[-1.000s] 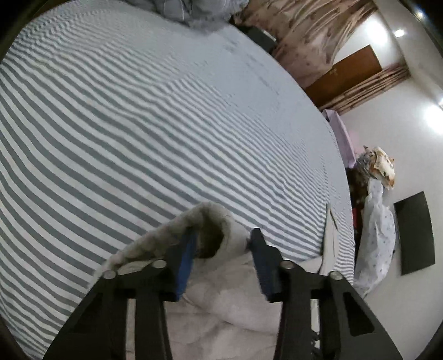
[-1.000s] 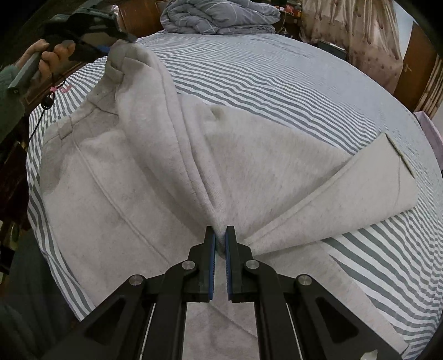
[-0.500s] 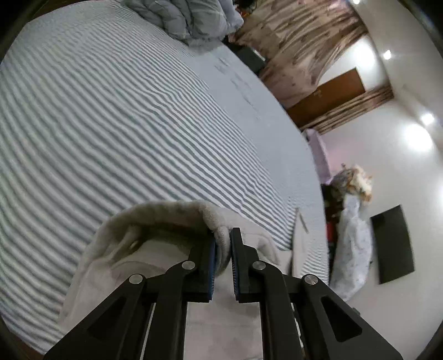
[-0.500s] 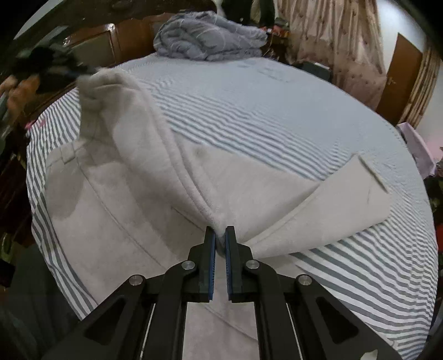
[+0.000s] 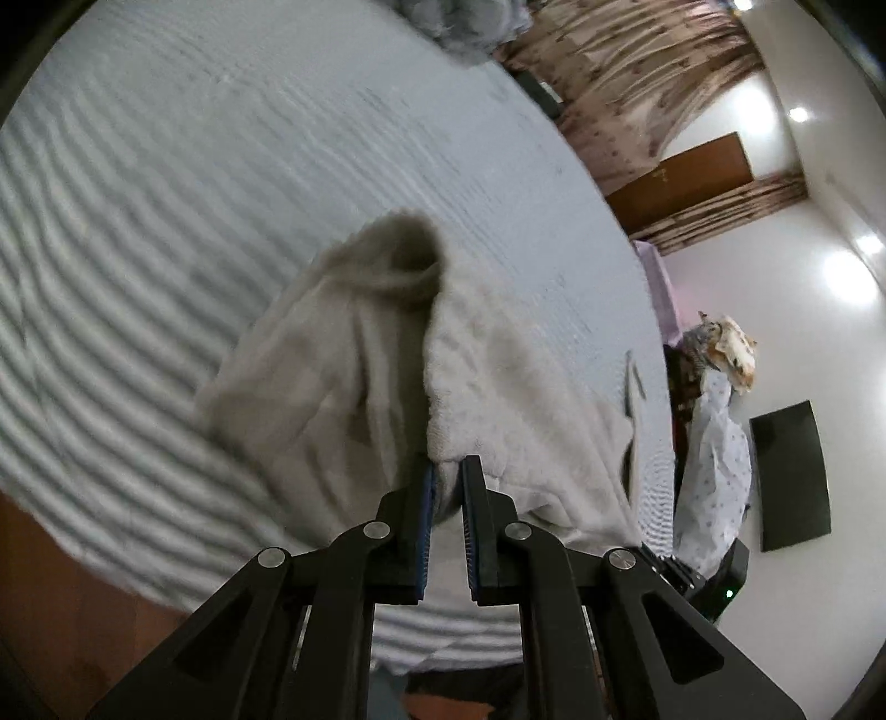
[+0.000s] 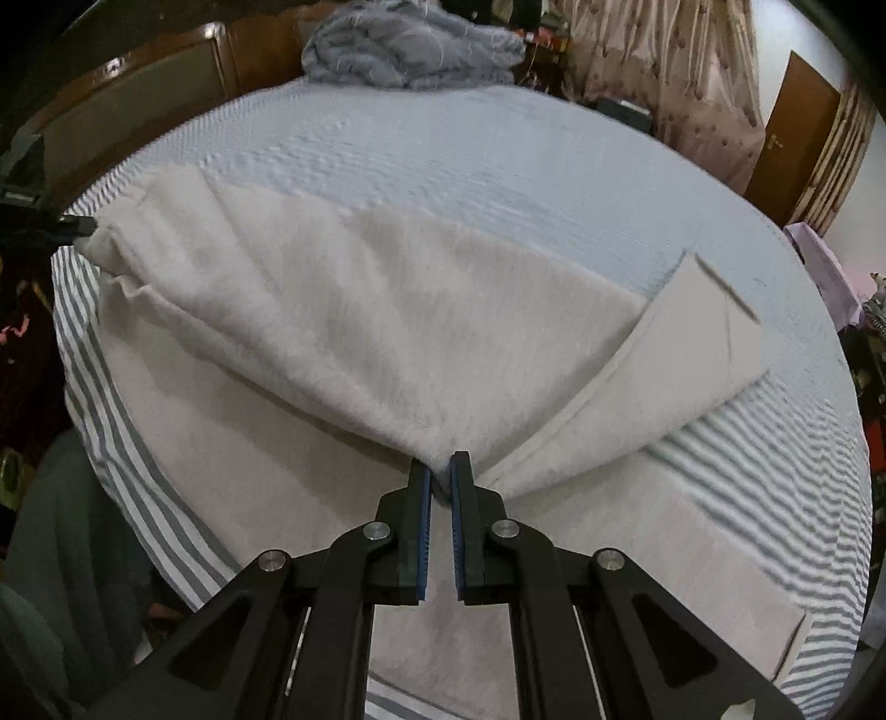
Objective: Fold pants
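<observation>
- Right wrist view is showing us the pants, pale grey and fleecy, lying across the near side of the striped bed, with one leg doubled over the other.
- Our right claw is pinching a bunched fold of the fabric near the bed's front edge, jaws nearly pressed together.
- Our left claw is gripping the waistband end near the bed's left edge; its jaws have just been closing on that cloth, which is hanging lifted between them.
- We are judging the fold as partway done: the legs are overlapping, but the lifted end is not yet laid flat, and the lengthwise folds are remaining.
- Beyond the bed, a rumpled duvet is sitting at the far edge, with curtains and a wooden door behind.
</observation>
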Demonstrator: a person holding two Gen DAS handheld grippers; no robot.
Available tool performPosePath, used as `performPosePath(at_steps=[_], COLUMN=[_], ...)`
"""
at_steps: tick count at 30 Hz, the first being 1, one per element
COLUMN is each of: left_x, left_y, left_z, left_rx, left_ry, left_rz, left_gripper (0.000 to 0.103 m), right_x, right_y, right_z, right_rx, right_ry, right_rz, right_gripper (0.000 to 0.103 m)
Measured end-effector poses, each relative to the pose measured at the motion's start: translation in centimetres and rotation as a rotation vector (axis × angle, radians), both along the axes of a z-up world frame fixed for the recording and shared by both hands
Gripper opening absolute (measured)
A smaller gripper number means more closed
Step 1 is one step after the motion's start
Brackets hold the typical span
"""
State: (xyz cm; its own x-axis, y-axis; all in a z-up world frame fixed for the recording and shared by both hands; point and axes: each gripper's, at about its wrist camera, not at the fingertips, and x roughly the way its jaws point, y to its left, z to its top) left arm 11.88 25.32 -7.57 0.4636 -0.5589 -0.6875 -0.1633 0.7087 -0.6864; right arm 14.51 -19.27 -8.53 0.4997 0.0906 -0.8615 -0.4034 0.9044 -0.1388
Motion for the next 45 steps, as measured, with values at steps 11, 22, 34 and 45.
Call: performPosePath(at_steps=[11,22,34,45], left_x=[-4.5,-6.5,-4.6,-4.4], left_y=[1.3,-1.3,-1.5,-0.9], left_z=[-1.7,-4.5,-7.0,-7.3], left_rx=[-0.067,-0.263,-0.323,-0.307], left_ry=[0.031,0.058,0.056,0.043], left_rz=[0.105,0.151,0.272,0.300], left_gripper=[0.057,0.062,0.062,0.037], right_x=[0.1,-2.1,0.5,5.5], right_y=[-1.0,-4.0,-6.7,-5.7], right_z=[-3.1,-1.5,-1.1,-4.5], right_rx=[0.036,0.284,0.452,0.320], right_ry=[0.074,0.112,0.140,0.152], right_rz=[-0.051,-0.189,-0.437,-0.625], right_gripper=[0.013,0.032,0.041,0.041])
